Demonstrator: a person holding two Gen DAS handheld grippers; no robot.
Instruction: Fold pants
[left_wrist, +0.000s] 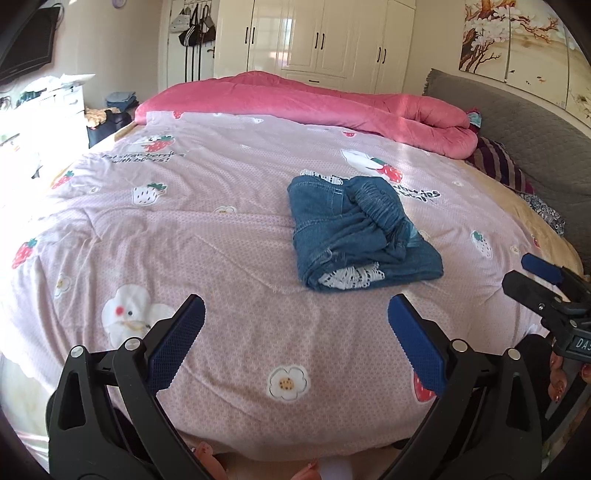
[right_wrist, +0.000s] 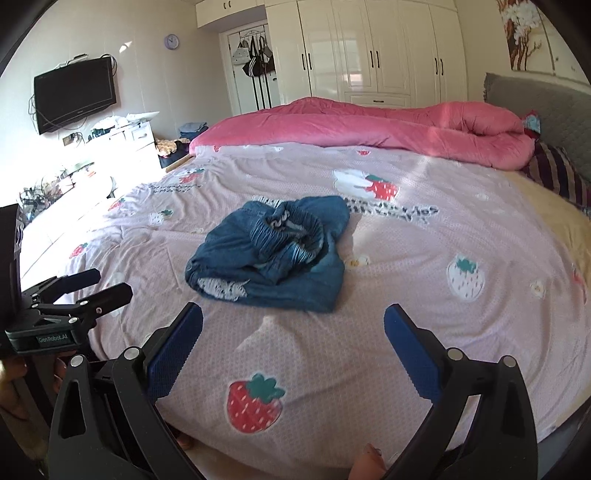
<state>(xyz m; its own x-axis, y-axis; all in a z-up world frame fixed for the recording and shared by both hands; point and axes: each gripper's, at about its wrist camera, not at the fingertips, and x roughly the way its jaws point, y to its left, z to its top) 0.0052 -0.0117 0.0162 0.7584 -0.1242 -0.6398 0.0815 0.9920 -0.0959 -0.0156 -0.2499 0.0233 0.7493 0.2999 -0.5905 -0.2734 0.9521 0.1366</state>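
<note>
The blue denim pants (left_wrist: 360, 230) with white lace trim lie folded into a compact bundle on the pink strawberry bedspread (left_wrist: 221, 240); they also show in the right wrist view (right_wrist: 273, 254). My left gripper (left_wrist: 295, 308) is open and empty, above the bedspread a short way in front of the bundle. My right gripper (right_wrist: 293, 314) is open and empty, also just short of the bundle. Each gripper shows in the other's view: the right one at the right edge (left_wrist: 532, 273), the left one at the left edge (right_wrist: 99, 284). Neither touches the pants.
A rolled pink quilt (left_wrist: 332, 99) lies along the far side of the bed. A grey headboard (left_wrist: 535, 147) and a striped pillow (left_wrist: 498, 162) are at the right. White wardrobes (right_wrist: 369, 48) stand behind, with a wall TV (right_wrist: 74, 96) and cluttered drawers (right_wrist: 129, 136) at the left.
</note>
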